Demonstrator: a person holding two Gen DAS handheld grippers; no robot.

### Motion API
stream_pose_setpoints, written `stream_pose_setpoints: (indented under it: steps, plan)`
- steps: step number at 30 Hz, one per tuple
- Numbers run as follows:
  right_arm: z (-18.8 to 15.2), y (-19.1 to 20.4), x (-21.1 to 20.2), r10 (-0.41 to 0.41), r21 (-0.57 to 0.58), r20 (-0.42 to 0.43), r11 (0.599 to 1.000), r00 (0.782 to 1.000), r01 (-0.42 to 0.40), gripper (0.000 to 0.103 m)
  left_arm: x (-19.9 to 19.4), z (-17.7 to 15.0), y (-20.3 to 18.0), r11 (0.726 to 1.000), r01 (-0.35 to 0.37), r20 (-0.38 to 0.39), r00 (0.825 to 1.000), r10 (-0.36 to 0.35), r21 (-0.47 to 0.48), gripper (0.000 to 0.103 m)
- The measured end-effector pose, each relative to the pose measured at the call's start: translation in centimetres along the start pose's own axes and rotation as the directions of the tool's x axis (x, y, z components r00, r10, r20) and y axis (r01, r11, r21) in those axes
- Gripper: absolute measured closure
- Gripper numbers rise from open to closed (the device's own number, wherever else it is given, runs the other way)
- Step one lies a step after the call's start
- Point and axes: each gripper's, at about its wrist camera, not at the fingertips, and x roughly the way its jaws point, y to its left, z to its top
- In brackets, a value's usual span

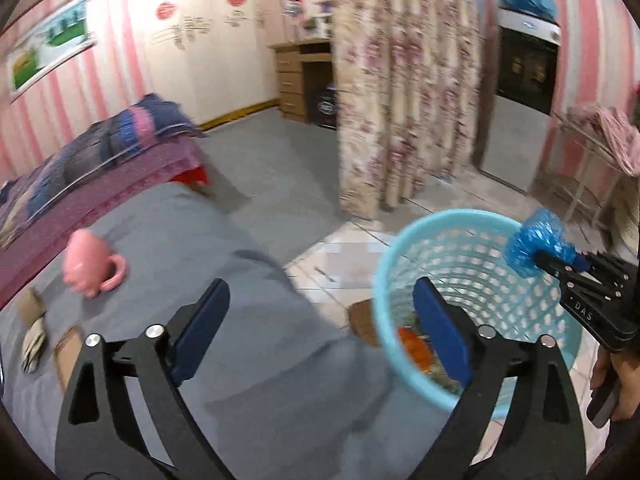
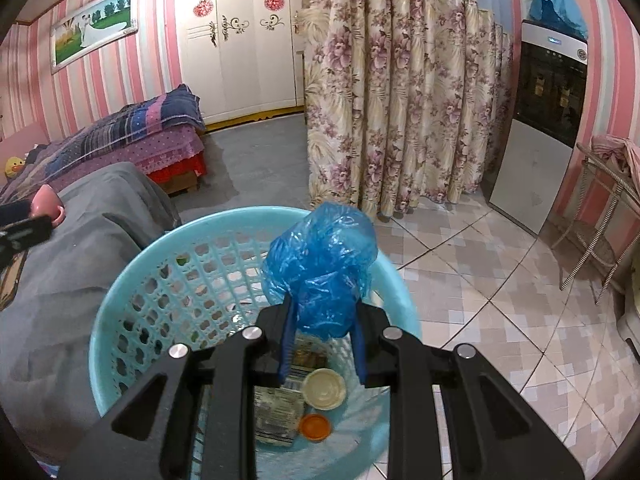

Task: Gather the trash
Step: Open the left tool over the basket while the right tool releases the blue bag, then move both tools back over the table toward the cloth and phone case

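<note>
A light blue lattice basket [image 2: 132, 320] stands on the tiled floor beside the grey-covered table [image 1: 224, 264]. Inside it lie a printed packet [image 2: 276, 412], a cream lid [image 2: 324, 390] and an orange cap [image 2: 315, 427]. My right gripper [image 2: 322, 316] is shut on a crumpled blue plastic bag [image 2: 324, 264] and holds it over the basket's mouth. The left wrist view shows that bag [image 1: 536, 246] at the basket's [image 1: 404, 248] far rim. My left gripper [image 1: 320, 308] is open with nothing between its fingers, straddling the table edge and the basket's near wall.
On the grey cloth sit a pink mug [image 1: 92, 266], cardboard scraps [image 1: 66, 350] and a crumpled pale wrapper [image 1: 34, 340]. A bed [image 2: 132, 136], a floral curtain [image 2: 400, 100], a tall cabinet [image 2: 536, 132] and a wire rack [image 2: 604, 232] surround the tiled floor.
</note>
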Motion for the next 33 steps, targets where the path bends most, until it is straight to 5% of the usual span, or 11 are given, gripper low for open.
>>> stream_pose_setpoints:
  steps: [5,7,9,15,25,33]
  plan:
    - [-0.1,1.8,0.8,-0.019,-0.020,-0.006,1.000,1.000,0.018,0.075,-1.8,-0.9,3.5,0.996,-0.069,0.021,0.997,0.070,-0.055,0.008]
    - [-0.2,2.7,1.1,-0.036,-0.032,-0.010,0.999,0.999,0.035,0.049,-2.2,-1.0,4.8,0.994,-0.075,0.029,0.997,0.078,-0.082,0.007]
    - [-0.2,3.3,1.0,-0.031,-0.031,-0.006,0.999,0.999,0.031,0.034,-2.3,-1.0,6.1,0.991,-0.078,0.031,0.996,0.082,-0.109,0.007]
    - [0.4,4.9,0.8,-0.077,-0.039,0.019,0.996,0.997,0.078,0.011,-2.7,-1.2,10.5,0.978,-0.111,0.023,0.993,0.117,-0.178,0.007]
    - [2.7,11.0,-0.5,-0.014,-0.093,0.086,0.995,0.996,0.022,0.007,-4.5,-2.1,18.2,0.935,-0.205,0.032,0.974,0.224,-0.289,0.006]
    - [4.5,19.1,-0.6,0.120,-0.182,0.127,0.979,0.985,-0.095,0.005,-4.9,-4.4,25.9,0.865,-0.294,-0.019,0.949,0.314,-0.408,0.006]
